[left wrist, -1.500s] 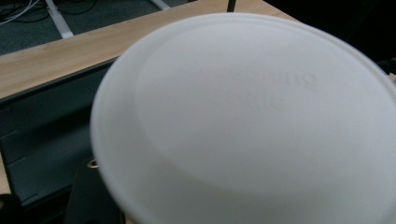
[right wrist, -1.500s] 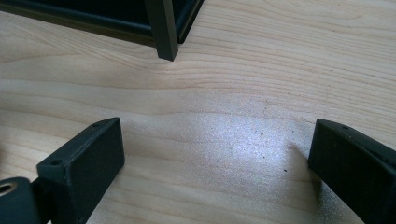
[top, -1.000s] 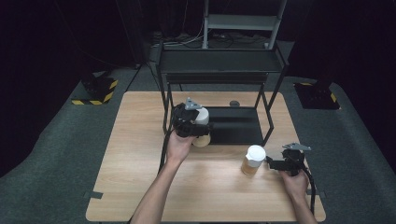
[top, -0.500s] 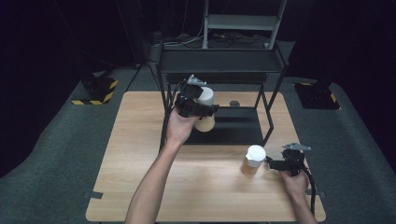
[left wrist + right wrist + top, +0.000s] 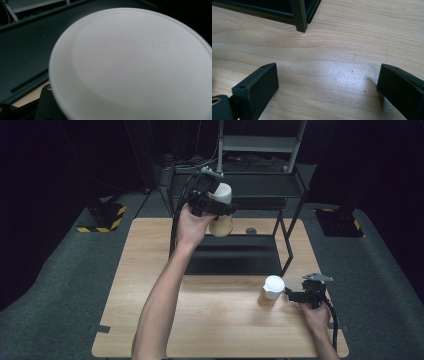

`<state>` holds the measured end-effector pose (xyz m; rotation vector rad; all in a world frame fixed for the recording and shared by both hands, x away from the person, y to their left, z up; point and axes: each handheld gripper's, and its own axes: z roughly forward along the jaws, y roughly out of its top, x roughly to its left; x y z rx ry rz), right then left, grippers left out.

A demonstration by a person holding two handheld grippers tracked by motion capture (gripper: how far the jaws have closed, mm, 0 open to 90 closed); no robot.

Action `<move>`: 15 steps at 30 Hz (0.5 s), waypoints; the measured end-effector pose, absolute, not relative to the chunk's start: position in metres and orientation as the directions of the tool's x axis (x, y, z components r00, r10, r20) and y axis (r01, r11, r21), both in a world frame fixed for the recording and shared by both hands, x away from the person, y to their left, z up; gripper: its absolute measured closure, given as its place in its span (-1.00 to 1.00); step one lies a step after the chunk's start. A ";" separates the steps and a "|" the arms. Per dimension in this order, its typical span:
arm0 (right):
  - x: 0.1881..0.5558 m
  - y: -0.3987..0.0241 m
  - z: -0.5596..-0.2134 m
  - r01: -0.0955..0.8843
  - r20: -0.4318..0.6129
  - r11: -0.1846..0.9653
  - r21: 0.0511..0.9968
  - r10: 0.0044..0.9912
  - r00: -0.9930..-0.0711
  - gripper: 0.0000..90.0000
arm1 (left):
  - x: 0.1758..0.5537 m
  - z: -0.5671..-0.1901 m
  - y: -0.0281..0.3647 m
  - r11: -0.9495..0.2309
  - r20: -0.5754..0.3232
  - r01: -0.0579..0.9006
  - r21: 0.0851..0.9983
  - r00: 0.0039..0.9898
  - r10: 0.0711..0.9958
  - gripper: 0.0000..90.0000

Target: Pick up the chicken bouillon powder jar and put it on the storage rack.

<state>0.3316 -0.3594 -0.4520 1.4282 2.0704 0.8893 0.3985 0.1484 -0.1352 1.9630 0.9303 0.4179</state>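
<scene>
Dark curtains are surrounding your wooden bench [image 5: 150,285] and its black rack [image 5: 260,195] at the far edge. Your left gripper [image 5: 212,202] is clamping a lidded cup [image 5: 220,215] aloft beside the rack's top shelf. Your right gripper [image 5: 295,295] is resting wide open near the right edge, just beside the second cup [image 5: 271,291].

One cup [image 5: 220,212] is up in the air, clamped in the left hand-held gripper [image 5: 210,202] in front of the black rack's [image 5: 260,195] upper shelf. It has a tan paper body and a flat white lid, and it hangs tilted, lid toward the rack. Seen close in the left gripper view, the lid [image 5: 135,65] is a smooth white disc with faint raised lettering. A second matching cup [image 5: 271,291] stands upright on the wooden surface [image 5: 150,270], near the rack's front right leg.
</scene>
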 end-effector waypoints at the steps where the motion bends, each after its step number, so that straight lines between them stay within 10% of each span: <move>1: 0.332 -0.359 -0.452 0.633 -0.017 0.249 0.733 0.937 -0.348 -0.93 | 0.400 -0.130 0.148 -0.313 -0.069 0.446 0.838 0.657 0.751 -0.21; 15: 0.332 -0.360 -0.452 0.633 -0.017 0.249 0.733 0.937 -0.348 -0.93 | 0.429 -0.090 0.128 -0.276 -0.036 0.478 0.834 0.547 0.836 -0.21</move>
